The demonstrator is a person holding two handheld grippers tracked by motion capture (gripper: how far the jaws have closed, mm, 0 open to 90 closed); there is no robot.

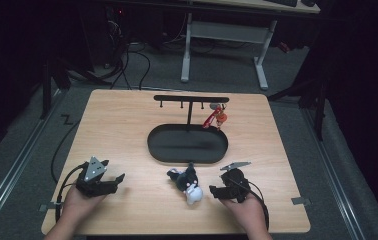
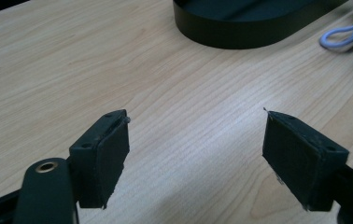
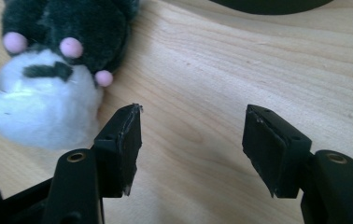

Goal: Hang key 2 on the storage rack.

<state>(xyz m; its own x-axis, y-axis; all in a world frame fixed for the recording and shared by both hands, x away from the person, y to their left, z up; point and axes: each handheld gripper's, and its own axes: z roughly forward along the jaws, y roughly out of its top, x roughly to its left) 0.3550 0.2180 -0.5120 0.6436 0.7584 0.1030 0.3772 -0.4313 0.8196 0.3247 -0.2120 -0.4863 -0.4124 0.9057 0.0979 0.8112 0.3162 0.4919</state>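
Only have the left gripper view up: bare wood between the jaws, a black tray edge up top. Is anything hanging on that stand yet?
Observer: Yes. In the high view one red and orange figure hangs from the right end of the black rack, above the oval tray.
Operator: The white loop at my right edge, what is it attached to?
Observer: A black and white plush toy lying on the table in front of the tray, between the two grippers.
Operator: Does the right gripper have it?
Observer: No. In the right gripper view the right gripper is open over bare wood; the plush sits just outside its left jaw.
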